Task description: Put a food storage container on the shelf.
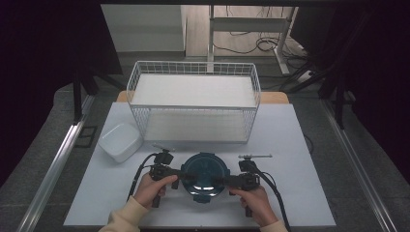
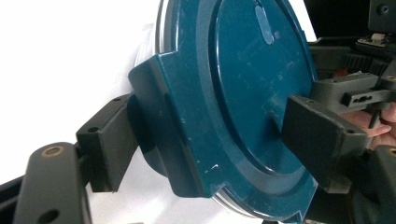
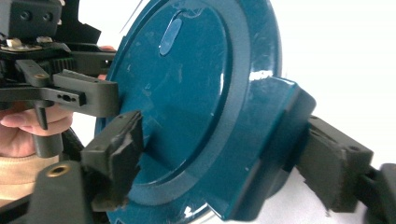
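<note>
So the high view sits above the person's side, looking forward and down over the whole bench (image 1: 295, 145) from pretty far back. Each gripper view rides on its own tool, staring along the jaws from super close, from opposite sides. All three share the round teal lid (image 1: 204, 172).

The right gripper (image 3: 219, 158) straddles the edge tab of a dark teal round lid (image 3: 196, 102), one jaw over its top face, the other under the tab. Beyond it, the left gripper (image 3: 93, 98) reaches the lid's far edge.
</note>
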The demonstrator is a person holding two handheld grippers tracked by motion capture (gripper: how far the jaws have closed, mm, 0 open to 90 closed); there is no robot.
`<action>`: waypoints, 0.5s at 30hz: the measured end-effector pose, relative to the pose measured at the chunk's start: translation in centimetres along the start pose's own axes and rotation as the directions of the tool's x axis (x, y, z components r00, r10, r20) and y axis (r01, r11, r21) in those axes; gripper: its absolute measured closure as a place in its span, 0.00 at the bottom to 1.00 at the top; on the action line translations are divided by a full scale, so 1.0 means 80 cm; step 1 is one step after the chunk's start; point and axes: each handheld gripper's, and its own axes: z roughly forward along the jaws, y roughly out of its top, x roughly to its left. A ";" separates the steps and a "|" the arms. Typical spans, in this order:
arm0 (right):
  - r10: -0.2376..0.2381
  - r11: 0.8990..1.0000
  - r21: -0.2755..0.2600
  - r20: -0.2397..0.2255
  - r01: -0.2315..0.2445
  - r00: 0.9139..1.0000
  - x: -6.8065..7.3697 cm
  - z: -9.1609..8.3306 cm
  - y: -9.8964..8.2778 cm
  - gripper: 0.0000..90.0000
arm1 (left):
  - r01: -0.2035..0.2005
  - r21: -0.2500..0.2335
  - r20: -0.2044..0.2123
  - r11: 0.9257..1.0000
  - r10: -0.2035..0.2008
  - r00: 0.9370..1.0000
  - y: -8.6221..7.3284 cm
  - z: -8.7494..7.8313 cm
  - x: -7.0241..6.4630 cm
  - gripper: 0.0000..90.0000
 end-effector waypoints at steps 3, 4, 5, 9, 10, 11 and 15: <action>0.029 1.000 -0.008 -0.018 -0.029 0.999 -0.004 -0.003 0.000 0.28 | 0.020 -0.009 0.006 1.000 -0.020 1.000 -0.001 -0.002 0.000 0.26; 0.032 0.999 -0.009 -0.020 -0.033 0.999 -0.004 -0.003 0.000 0.29 | 0.032 -0.022 0.013 0.999 -0.031 0.999 -0.002 -0.004 0.001 0.28; 0.038 0.999 -0.014 -0.022 -0.038 0.999 -0.004 -0.006 -0.001 0.31 | 0.046 -0.033 0.024 0.998 -0.045 0.999 -0.003 -0.006 0.002 0.33; 0.029 0.999 -0.038 -0.021 -0.030 0.999 -0.001 -0.010 -0.003 0.35 | 0.064 -0.056 0.045 0.996 -0.062 0.997 -0.009 -0.010 0.003 0.36; 0.029 0.999 -0.038 -0.021 -0.030 0.999 -0.001 -0.010 -0.003 0.35 | 0.058 -0.057 0.040 0.997 -0.056 0.998 -0.009 -0.011 0.002 0.36; 0.022 0.999 -0.042 -0.022 -0.023 1.000 0.000 -0.012 -0.004 0.37 | 0.045 -0.056 0.034 0.997 -0.043 0.998 -0.010 -0.012 0.000 0.36; 0.013 0.999 -0.044 -0.027 -0.014 1.000 0.001 -0.015 -0.006 0.38 | 0.029 -0.071 0.020 0.997 -0.028 0.999 -0.015 -0.016 -0.007 0.38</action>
